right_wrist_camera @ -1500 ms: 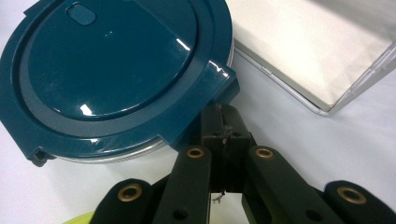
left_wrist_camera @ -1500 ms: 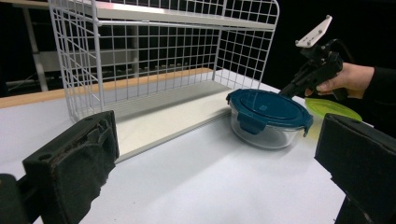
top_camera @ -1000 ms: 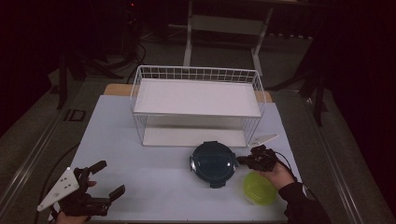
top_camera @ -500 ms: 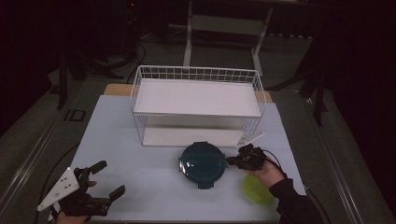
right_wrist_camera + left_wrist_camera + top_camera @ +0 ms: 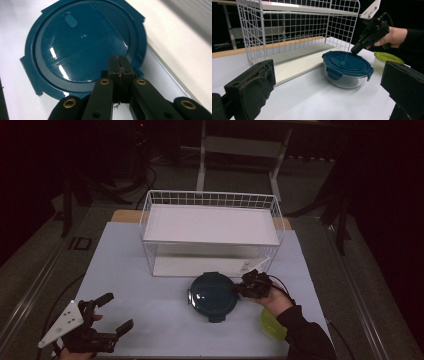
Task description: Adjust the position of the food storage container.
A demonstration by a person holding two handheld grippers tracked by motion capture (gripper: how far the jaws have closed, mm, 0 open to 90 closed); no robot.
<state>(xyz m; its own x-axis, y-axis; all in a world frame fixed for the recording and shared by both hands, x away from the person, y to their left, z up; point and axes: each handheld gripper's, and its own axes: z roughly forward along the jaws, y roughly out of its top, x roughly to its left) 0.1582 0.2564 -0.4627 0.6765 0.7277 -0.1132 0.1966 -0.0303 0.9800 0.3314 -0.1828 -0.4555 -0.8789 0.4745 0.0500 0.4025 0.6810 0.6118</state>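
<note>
A round glass container with a dark teal clip lid (image 5: 214,295) (image 5: 347,63) (image 5: 82,45) sits on the white table in front of the wire rack. My right gripper (image 5: 240,289) (image 5: 354,51) (image 5: 119,65) is shut, with its closed tips resting against the lid's right rim and nothing between the jaws. Over the table's near left corner my left gripper (image 5: 117,311) (image 5: 329,85) hangs open and empty, pointing toward the container from a distance.
A white wire rack (image 5: 210,225) (image 5: 294,25) with a shelf board stands behind the container. A smaller tub with a green lid (image 5: 272,324) (image 5: 387,58) sits by the right forearm. Bare table (image 5: 150,295) lies between the left gripper and the container.
The teal-lidded container has slid a little to the left, with the shut right gripper following against its rim. The left gripper has stayed put.
</note>
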